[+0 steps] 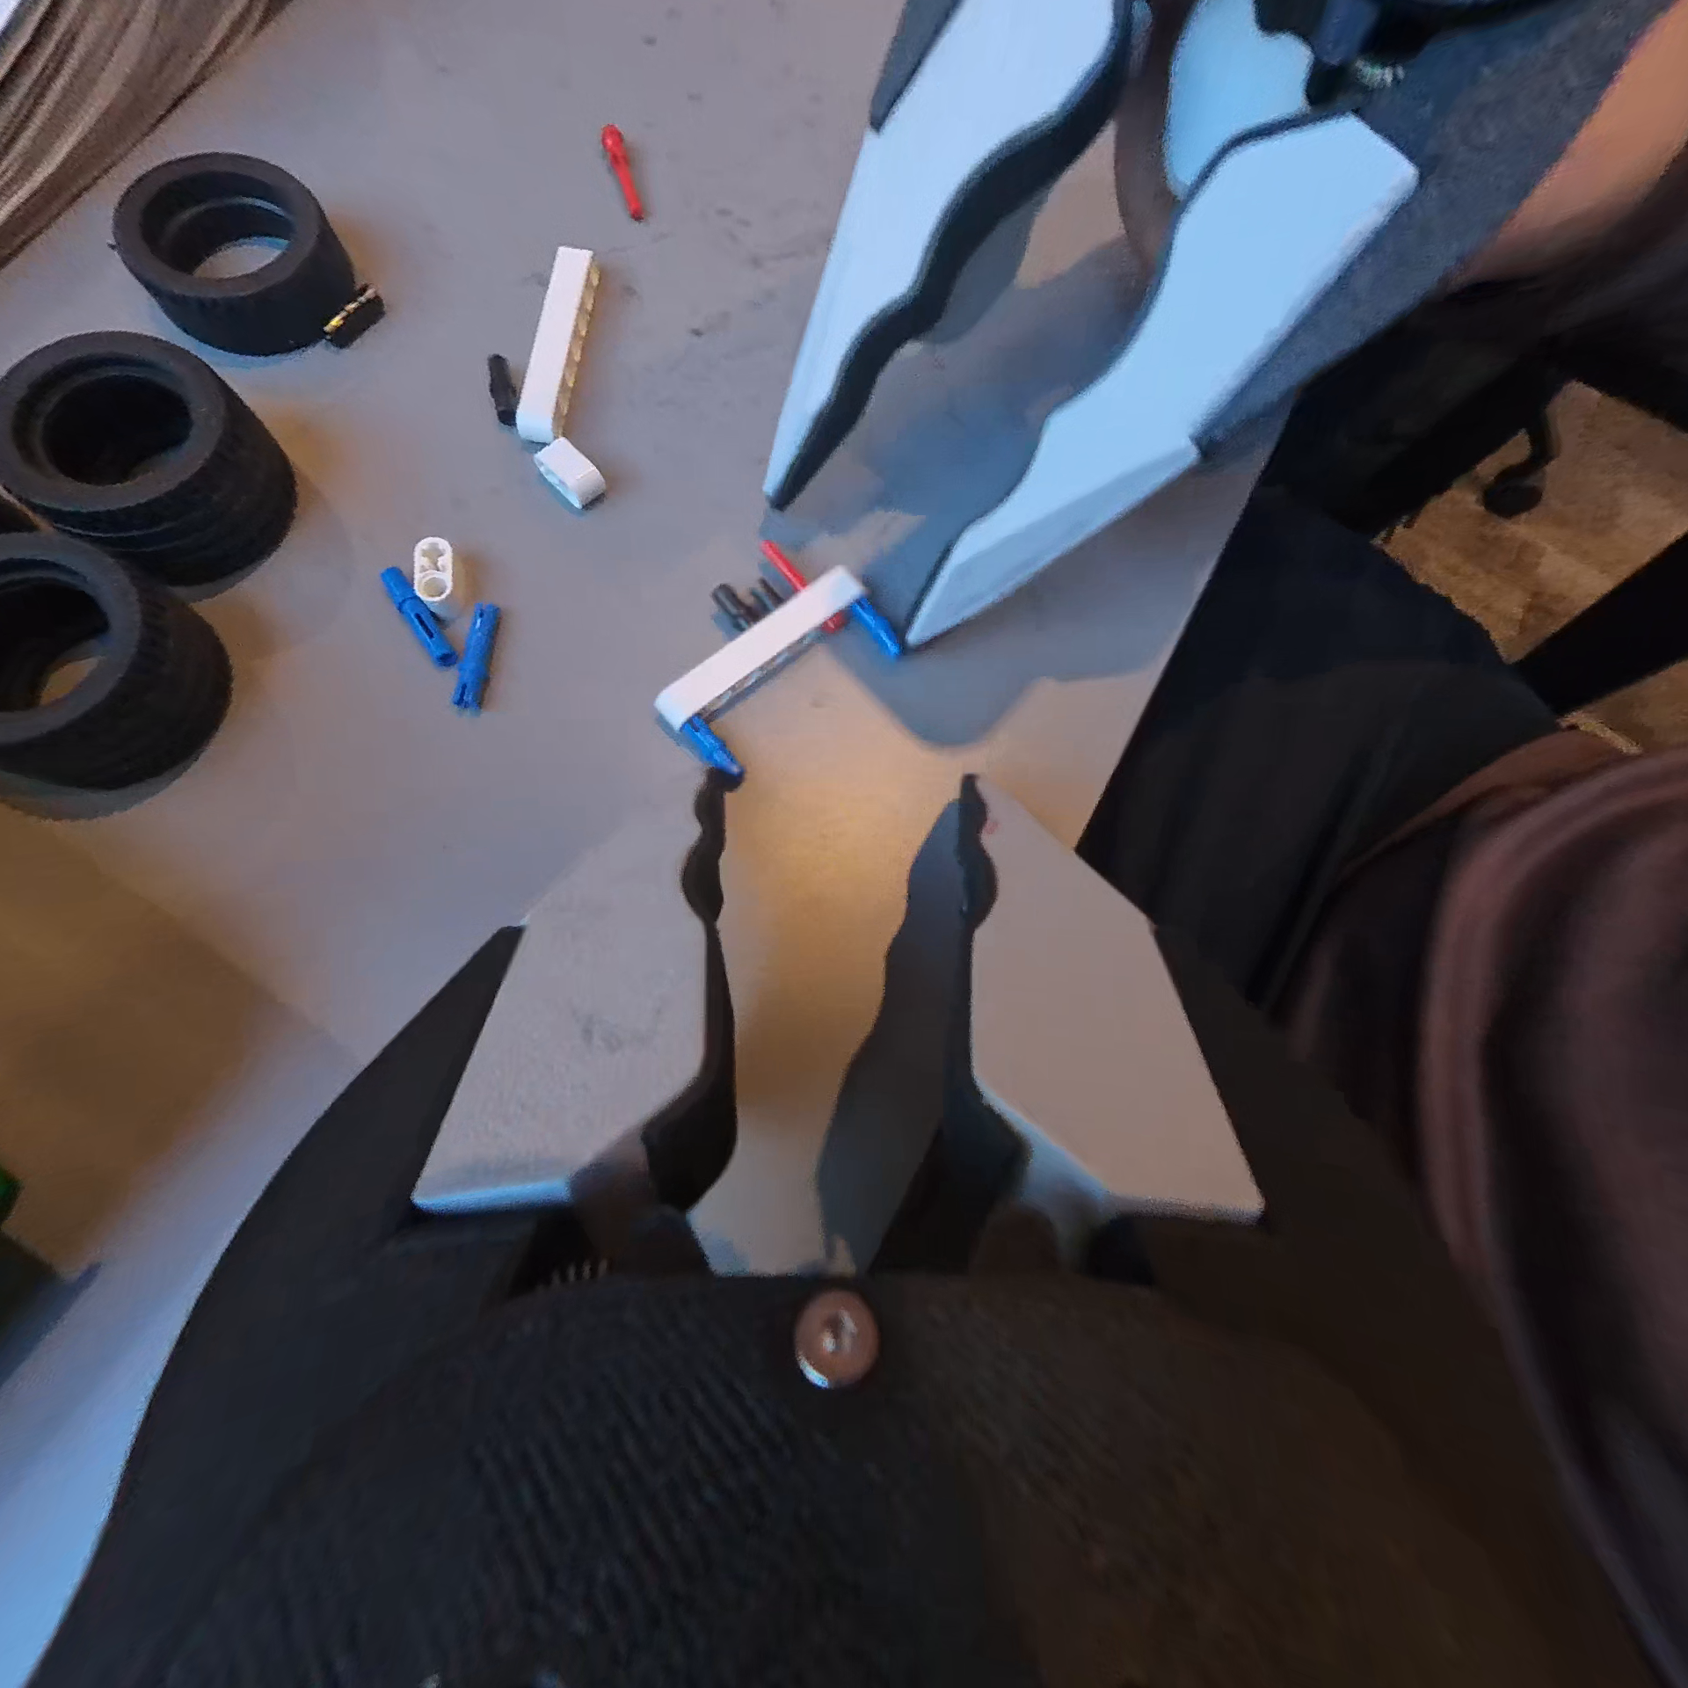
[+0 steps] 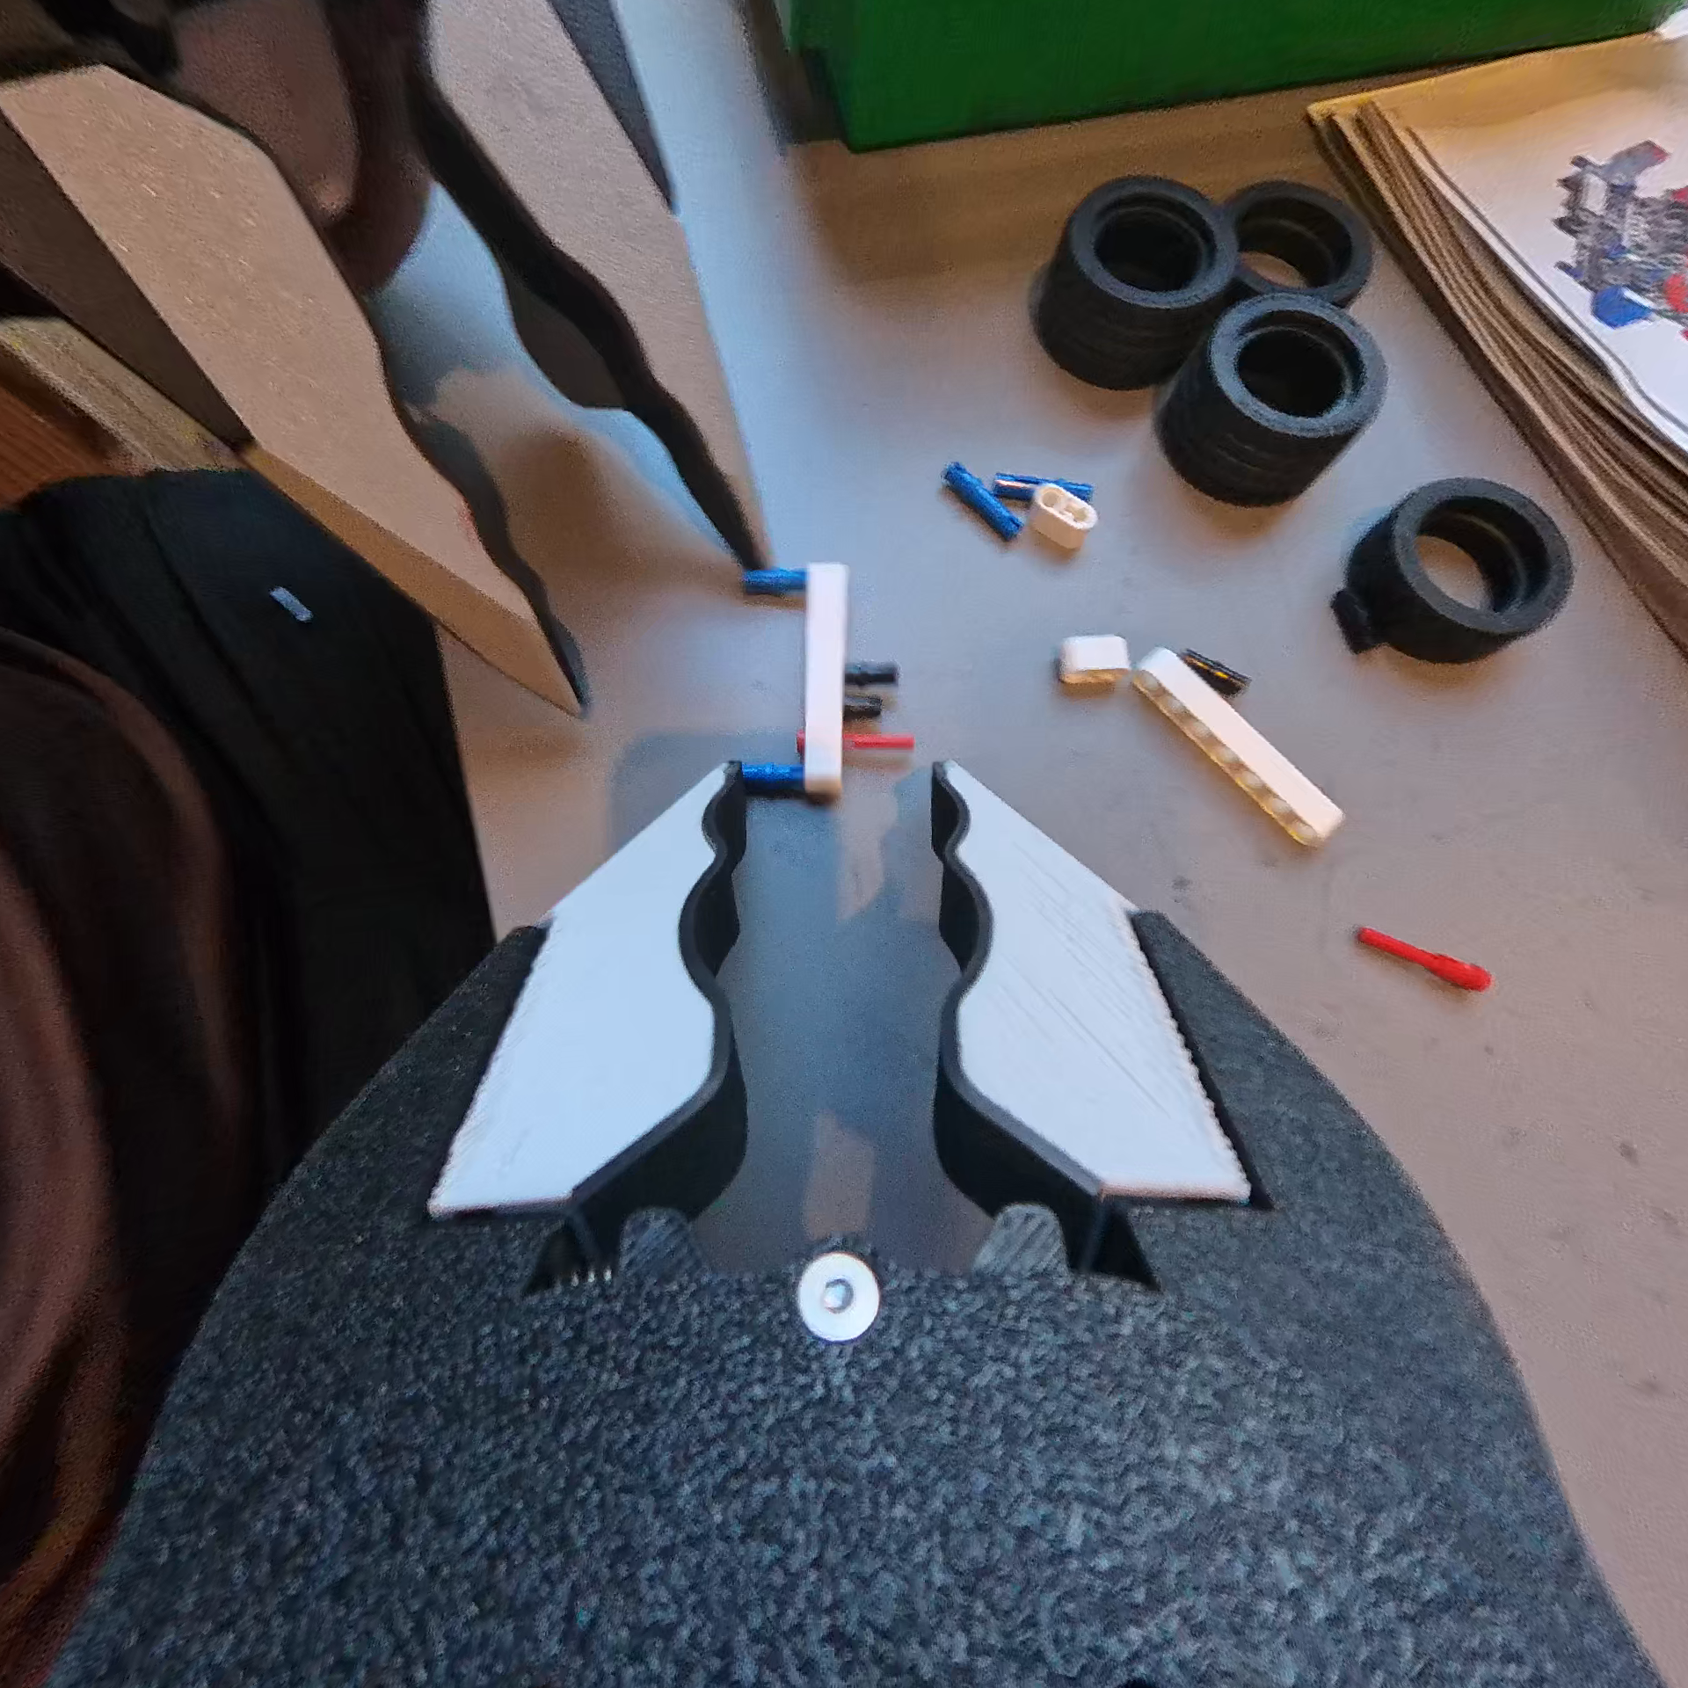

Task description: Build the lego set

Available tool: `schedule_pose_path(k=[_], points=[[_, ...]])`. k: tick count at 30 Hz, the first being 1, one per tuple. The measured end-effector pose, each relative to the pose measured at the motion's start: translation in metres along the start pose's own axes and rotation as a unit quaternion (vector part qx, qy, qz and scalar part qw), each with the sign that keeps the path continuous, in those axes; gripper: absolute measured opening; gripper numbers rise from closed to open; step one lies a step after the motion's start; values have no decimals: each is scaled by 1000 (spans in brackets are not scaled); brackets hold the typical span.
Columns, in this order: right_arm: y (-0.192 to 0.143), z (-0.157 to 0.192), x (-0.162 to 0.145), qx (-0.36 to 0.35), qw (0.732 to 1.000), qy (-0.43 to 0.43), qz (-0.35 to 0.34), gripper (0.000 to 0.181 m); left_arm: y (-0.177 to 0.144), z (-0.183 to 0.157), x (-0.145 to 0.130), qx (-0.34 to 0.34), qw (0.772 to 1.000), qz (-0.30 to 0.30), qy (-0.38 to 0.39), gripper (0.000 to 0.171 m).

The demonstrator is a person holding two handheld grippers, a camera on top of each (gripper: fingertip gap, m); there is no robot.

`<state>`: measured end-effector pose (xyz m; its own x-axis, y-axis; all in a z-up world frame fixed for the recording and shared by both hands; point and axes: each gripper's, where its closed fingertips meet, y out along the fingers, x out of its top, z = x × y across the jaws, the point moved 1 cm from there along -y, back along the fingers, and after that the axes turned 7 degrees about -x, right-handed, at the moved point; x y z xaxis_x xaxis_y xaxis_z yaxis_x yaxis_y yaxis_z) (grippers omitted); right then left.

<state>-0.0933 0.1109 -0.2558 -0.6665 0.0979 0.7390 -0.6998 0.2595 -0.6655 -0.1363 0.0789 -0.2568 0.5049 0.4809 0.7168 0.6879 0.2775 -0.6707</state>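
A white beam [image 1: 763,644] [image 2: 825,676] stands on edge near the table's front edge, with a blue pin [image 1: 711,744] [image 2: 772,579] at one end, another blue pin [image 1: 875,626] [image 2: 772,776] at the other, and black pins [image 1: 744,598] and a red axle [image 2: 877,742] beside it. My left gripper [image 1: 840,790] is open, one fingertip touching the near blue pin. My right gripper [image 2: 833,776] is open, one fingertip at the other blue pin. It also shows in the left wrist view [image 1: 845,566]. The left gripper shows in the right wrist view [image 2: 671,635].
Several black tyres [image 1: 137,457] [image 2: 1270,402], a second white beam [image 1: 555,342] [image 2: 1238,754], small white connectors [image 1: 571,470] [image 1: 437,566], loose blue pins [image 1: 448,630] [image 2: 982,501] and a red axle [image 1: 624,172] [image 2: 1425,959] lie around. A green box [image 2: 1142,64] and instruction booklets [image 2: 1553,228] sit behind. My right gripper is the nearer one to the red axle [image 1: 624,172]: about 10 cm, against 15 cm. Seen from the right wrist view [image 2: 1417,950] as well.
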Motion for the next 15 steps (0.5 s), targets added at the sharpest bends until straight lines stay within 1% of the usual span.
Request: schedule_pose_path(k=[2,3,5,7,8,10,13,15], points=[[-4,-10,-4,-11,1000,2,3,39,-5,0,0,-4,1000,2,8,42],[-7,-12,-5,-4,1000,6,0,39,-8,4,1,2,1000,2,14,40],[-11,-11,0,13,1000,19,-16,39,-13,17,3,27,999,9,24,39],[-13,-6,6,34,999,18,-25,38,-14,26,8,32,999,13,24,39],[-12,-5,8,33,999,8,-23,37,-12,29,12,30,999,6,26,38],[-7,-4,11,28,999,-22,-11,36,-7,34,18,21,999,4,32,33],[0,-2,15,34,998,-48,4,34,2,31,19,-16,999,18,45,22],[5,0,15,41,998,-54,10,32,7,29,14,-34,997,37,50,23]])
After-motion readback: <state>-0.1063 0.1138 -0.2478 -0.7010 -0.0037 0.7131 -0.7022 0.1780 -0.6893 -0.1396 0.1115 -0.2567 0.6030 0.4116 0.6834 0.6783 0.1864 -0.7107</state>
